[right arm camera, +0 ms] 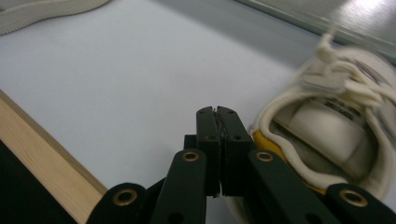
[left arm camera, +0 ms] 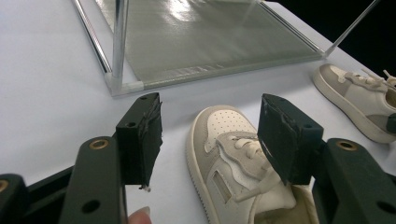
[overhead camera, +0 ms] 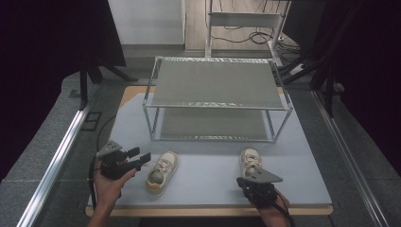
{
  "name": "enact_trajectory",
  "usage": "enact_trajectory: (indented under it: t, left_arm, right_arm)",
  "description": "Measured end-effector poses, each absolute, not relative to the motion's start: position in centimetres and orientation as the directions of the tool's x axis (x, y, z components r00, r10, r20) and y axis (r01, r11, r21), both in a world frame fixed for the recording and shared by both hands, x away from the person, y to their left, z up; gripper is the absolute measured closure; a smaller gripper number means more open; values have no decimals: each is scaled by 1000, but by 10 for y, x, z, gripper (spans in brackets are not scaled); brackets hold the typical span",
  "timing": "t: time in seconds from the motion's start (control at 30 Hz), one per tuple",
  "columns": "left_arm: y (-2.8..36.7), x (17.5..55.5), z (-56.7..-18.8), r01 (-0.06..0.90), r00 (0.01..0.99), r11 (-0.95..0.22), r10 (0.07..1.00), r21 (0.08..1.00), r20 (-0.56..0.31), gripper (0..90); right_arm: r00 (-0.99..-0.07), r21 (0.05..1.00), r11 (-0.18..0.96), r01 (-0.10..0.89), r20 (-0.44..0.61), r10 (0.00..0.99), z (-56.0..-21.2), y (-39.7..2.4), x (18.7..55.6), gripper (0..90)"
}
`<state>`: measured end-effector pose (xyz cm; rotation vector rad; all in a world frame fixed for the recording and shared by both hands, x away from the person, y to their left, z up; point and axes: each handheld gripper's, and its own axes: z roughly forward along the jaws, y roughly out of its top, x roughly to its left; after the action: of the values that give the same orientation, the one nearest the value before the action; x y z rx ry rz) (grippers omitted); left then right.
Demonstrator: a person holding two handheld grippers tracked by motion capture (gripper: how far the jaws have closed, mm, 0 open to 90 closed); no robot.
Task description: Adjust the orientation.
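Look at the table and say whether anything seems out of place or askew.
The two shoes lie apart in front of the rack, not as a neat pair. The left shoe is angled; the right shoe points roughly straight at the rack. Nothing looks spilled or damaged.

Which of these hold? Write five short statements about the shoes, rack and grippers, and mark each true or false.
1. Both shoes lie on the table, in front of the rack. True.
2. The left gripper is shut. False: its jaws stand wide apart, with the left shoe beyond them.
3. The right gripper is shut, empty. True: its jaws meet beside the right shoe.
4. A shoe sits on the rack's upper shelf. False: both shelves are bare.
5. The shoes touch each other. False: they lie well apart.
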<state>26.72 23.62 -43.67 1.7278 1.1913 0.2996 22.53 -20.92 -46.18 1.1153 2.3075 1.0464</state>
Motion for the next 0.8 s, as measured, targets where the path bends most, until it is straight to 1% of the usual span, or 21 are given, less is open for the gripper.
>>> enact_trajectory:
  t: [0.1, 0.13, 0.33, 0.47, 0.63, 0.8]
  left_arm:
    - [236, 267, -437, 576, 490, -41, 817, 817, -305, 398]
    - [235, 267, -437, 576, 491, -43, 817, 816, -303, 398]
    - [234, 268, -438, 578, 492, -50, 818, 814, -299, 398]
    - [232, 268, -437, 578, 494, -54, 817, 814, -297, 398]
    - [231, 267, -437, 576, 498, -57, 815, 815, -295, 398]
    - [231, 266, -437, 576, 499, -57, 815, 816, -296, 398]
  right_arm:
    - [-606, 757, 401, 517, -8, 795, -462, -217, 222, 879]
    - [-588, 759, 386, 525, -5, 809, -462, -228, 219, 878]
    - [-550, 764, 346, 545, 14, 835, -465, -254, 214, 878]
    - [-530, 766, 331, 551, 15, 848, -465, -264, 213, 877]
    - [-543, 772, 337, 539, 14, 839, -463, -262, 212, 856]
    - [-578, 793, 330, 512, 34, 815, -457, -260, 211, 821]
